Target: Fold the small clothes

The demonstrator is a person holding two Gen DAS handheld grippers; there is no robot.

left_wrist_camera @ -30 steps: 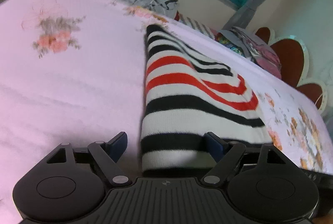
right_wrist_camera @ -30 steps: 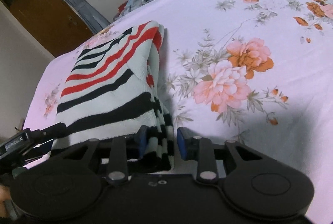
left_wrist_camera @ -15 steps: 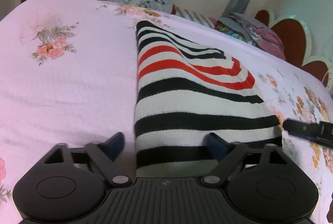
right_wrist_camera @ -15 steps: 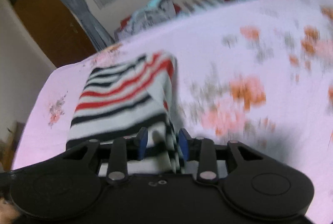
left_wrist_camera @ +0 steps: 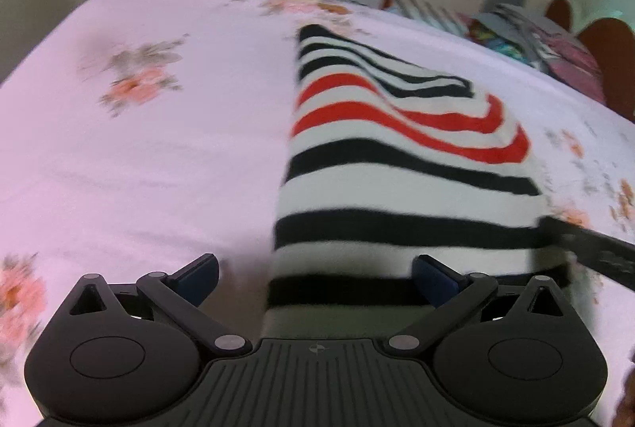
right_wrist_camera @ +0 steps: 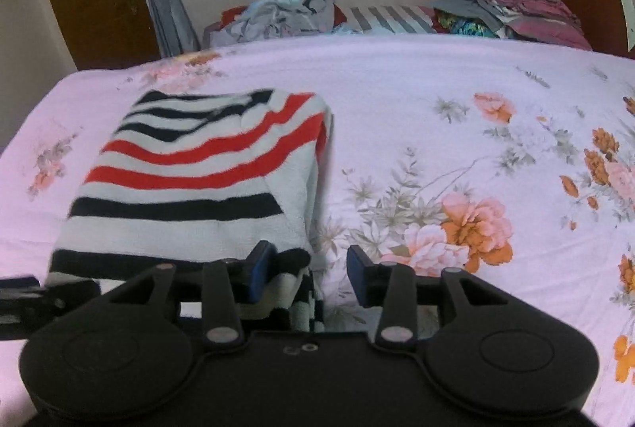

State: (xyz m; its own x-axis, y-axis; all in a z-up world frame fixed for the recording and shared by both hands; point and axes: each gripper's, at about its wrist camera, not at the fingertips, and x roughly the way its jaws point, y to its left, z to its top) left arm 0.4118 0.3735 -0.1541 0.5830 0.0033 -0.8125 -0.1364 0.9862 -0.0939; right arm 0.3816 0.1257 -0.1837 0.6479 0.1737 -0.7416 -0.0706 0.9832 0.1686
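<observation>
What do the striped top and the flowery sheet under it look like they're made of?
Striped top: looks like soft knit, maybe wool or acrylic; fuzzy matte surface, thick rounded fold edges. Flowery sheet: seems thin woven cotton or polyester; smooth, flat printed flowers, fine creases.

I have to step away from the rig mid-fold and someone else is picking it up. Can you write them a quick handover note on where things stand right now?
Left gripper: open, jaws have just been opening wide; the near left corner of the striped sweater lies between them, unpinched.
Right gripper: open, jaws have just been opening; the sweater's near right corner sits between the fingers, no longer clamped.
Sweater: lies folded in a compact rectangle on the floral bedsheet, towards its left side.
Done: this fold appears laid down and released.
Left: pull both grippers clear, check the edges, then probably start on the unfolded clothes pile beyond the bed.
</observation>
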